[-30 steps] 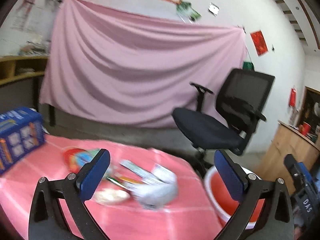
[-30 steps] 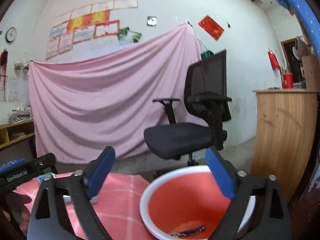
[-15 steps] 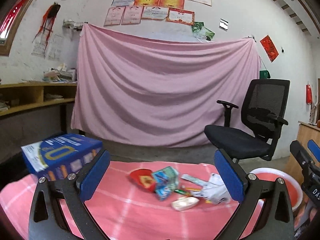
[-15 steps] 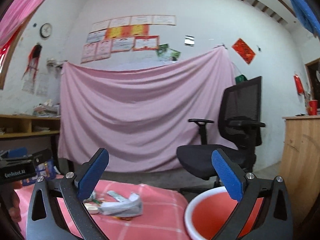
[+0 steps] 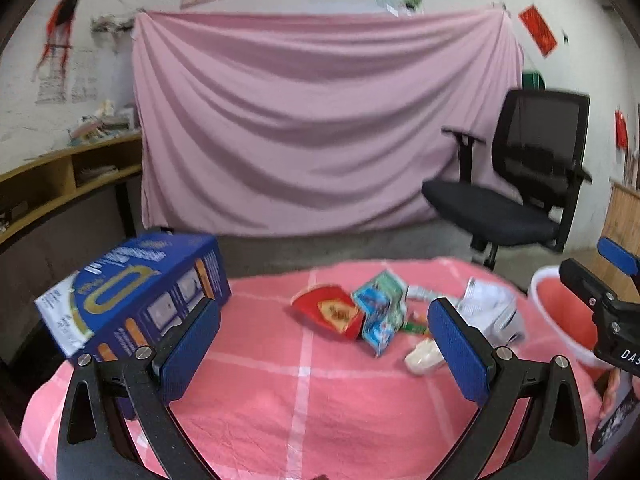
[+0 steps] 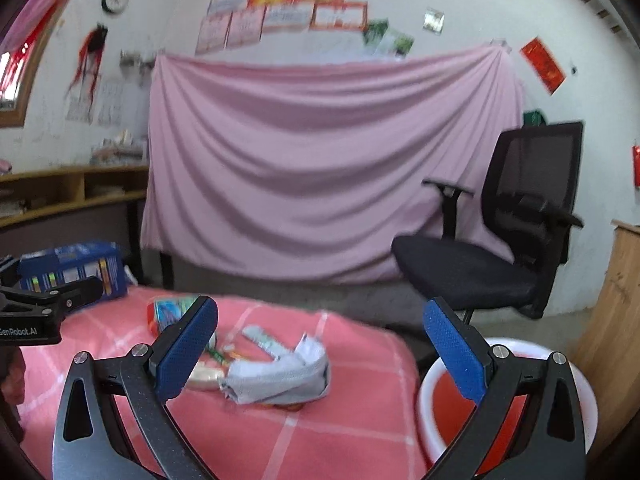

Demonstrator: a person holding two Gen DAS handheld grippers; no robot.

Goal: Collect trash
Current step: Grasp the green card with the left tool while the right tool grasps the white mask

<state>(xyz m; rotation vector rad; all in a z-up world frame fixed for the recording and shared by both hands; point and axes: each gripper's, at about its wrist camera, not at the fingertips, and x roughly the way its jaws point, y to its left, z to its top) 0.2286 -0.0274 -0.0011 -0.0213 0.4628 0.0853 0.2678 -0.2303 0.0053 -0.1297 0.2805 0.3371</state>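
both grippers, left gripper [image 5: 324, 350] and right gripper [image 6: 320, 350], hang released over the pink tablecloth [image 5: 280, 400]; wrappers [image 5: 360, 316] lie far right, beside the red basin [image 6: 480, 412].

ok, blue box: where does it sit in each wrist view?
Left wrist: blue box lower left, on the pink tablecloth, just behind the left finger of the left claw.
Right wrist: blue box far left, mid-height, at the table's far corner.
Shared landmark: black office chair, right side in both.
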